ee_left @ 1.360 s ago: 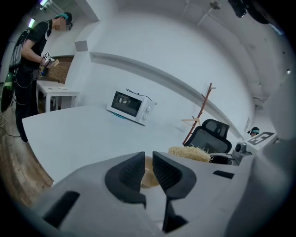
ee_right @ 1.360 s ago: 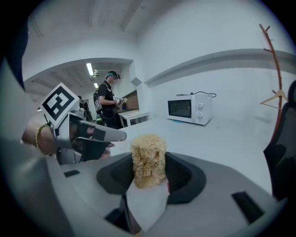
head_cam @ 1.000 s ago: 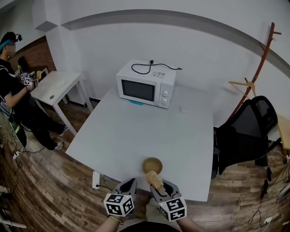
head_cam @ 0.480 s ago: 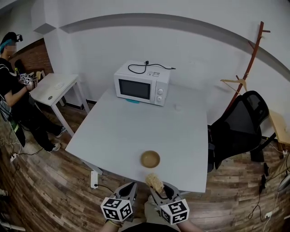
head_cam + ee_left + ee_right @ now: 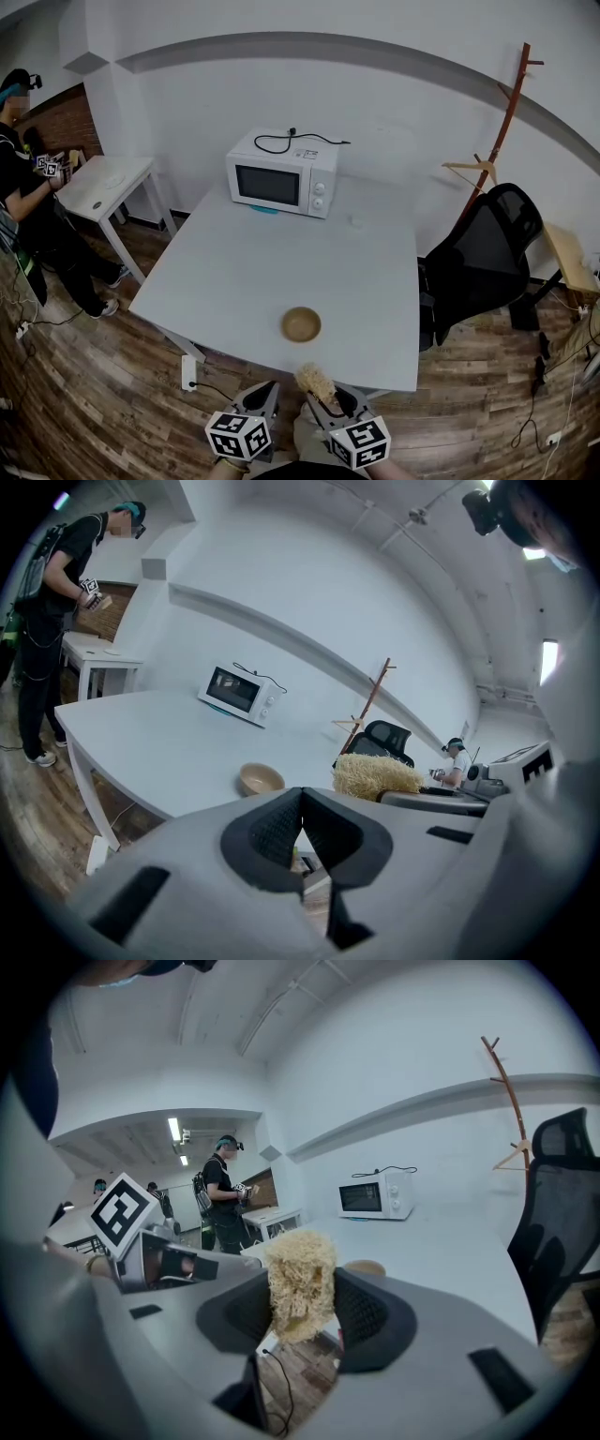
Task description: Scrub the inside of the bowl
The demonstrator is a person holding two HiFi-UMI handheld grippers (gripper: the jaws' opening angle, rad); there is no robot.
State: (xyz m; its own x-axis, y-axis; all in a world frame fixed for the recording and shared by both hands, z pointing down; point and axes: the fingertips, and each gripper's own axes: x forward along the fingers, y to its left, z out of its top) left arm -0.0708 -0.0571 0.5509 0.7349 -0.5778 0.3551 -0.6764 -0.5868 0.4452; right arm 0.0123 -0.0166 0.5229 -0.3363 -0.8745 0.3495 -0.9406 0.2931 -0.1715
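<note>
The white table (image 5: 234, 272) before me carries a white microwave (image 5: 281, 185) at its far edge and a wooden bowl (image 5: 301, 324) close to its near edge, well apart from each other

On the surface (image 5: 234, 272): bowl (image 5: 301, 324) near the 6 o'clock edge, microwave (image 5: 280, 172) far behind at 12. Chair (image 5: 478, 258) off at 3 o'clock. Past the 6 o'clock edge, left claw (image 5: 267, 391) beside right claw (image 5: 330, 399), scrubber (image 5: 316, 380) in it.

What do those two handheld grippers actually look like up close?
Both the left gripper and the right gripper are grey moulded shells with two tapering jaws lined with black ribbed pads. Each carries a white cube printed with black square markers.
</note>
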